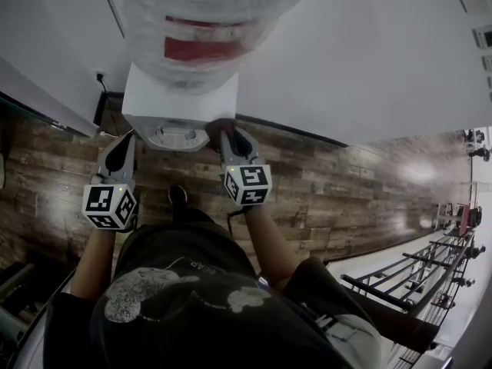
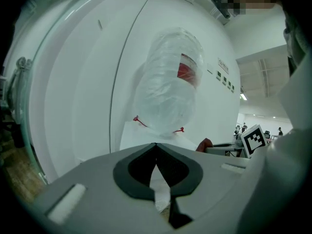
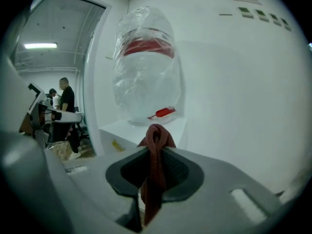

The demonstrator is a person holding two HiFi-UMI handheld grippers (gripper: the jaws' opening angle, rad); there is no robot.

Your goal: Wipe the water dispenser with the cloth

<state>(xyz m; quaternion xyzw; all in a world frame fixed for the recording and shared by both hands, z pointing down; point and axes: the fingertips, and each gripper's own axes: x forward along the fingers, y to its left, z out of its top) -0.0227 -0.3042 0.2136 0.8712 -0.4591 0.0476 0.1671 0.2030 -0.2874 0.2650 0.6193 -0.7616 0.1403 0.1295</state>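
The white water dispenser [image 1: 181, 98] stands against the wall, its plastic-wrapped bottle [image 1: 200, 21] with a red label on top. My right gripper [image 1: 233, 141] is at the dispenser's front right corner, shut on a dark red cloth [image 1: 221, 127]. In the right gripper view the cloth [image 3: 155, 138] bunches up out of the closed jaws [image 3: 155, 152], just short of the dispenser's top [image 3: 146, 126] and the bottle [image 3: 146, 72]. My left gripper [image 1: 123, 151] hovers at the dispenser's front left, shut and empty [image 2: 156, 146], pointing at the bottle [image 2: 168, 91].
The dispenser's round drip tray [image 1: 175, 137] lies between the two grippers. A wall socket [image 1: 98, 75] sits left of the dispenser. Wood floor [image 1: 330, 183] spreads right toward a metal railing [image 1: 415, 279]. People [image 3: 63, 101] stand far off at the left.
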